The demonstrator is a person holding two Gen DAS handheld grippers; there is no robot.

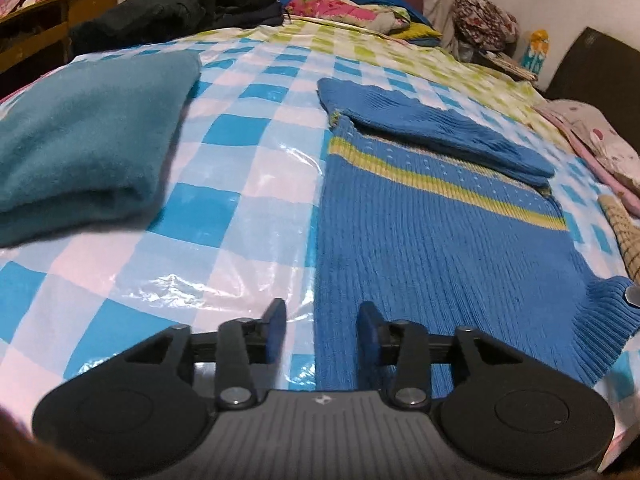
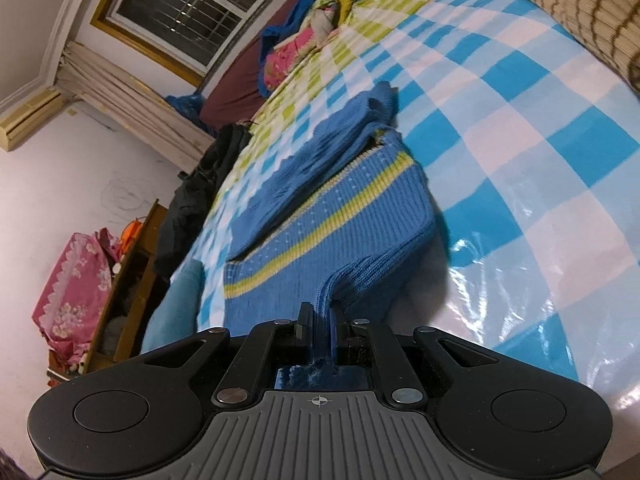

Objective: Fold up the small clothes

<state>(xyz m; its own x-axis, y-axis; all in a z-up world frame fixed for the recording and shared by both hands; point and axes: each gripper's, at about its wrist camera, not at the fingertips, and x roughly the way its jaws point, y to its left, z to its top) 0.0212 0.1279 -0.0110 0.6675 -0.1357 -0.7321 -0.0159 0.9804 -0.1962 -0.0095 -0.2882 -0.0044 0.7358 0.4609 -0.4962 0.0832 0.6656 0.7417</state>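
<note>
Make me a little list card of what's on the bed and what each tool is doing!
surface: checkered plastic sheet on the bed
main garment: blue knit sweater with yellow stripe, sleeve folded across it
left tool: open, holding nothing, above the sweater's left edge
right tool: shut on the sweater's hem, edge lifted
already folded: teal garment, left of the sweater
also nearby: beige striped knit, dark clothes pile

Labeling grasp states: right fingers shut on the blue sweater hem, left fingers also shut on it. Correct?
Not quite. The left gripper is open, gripping nothing, per the left wrist view. The right gripper is shut on the sweater hem.
</note>
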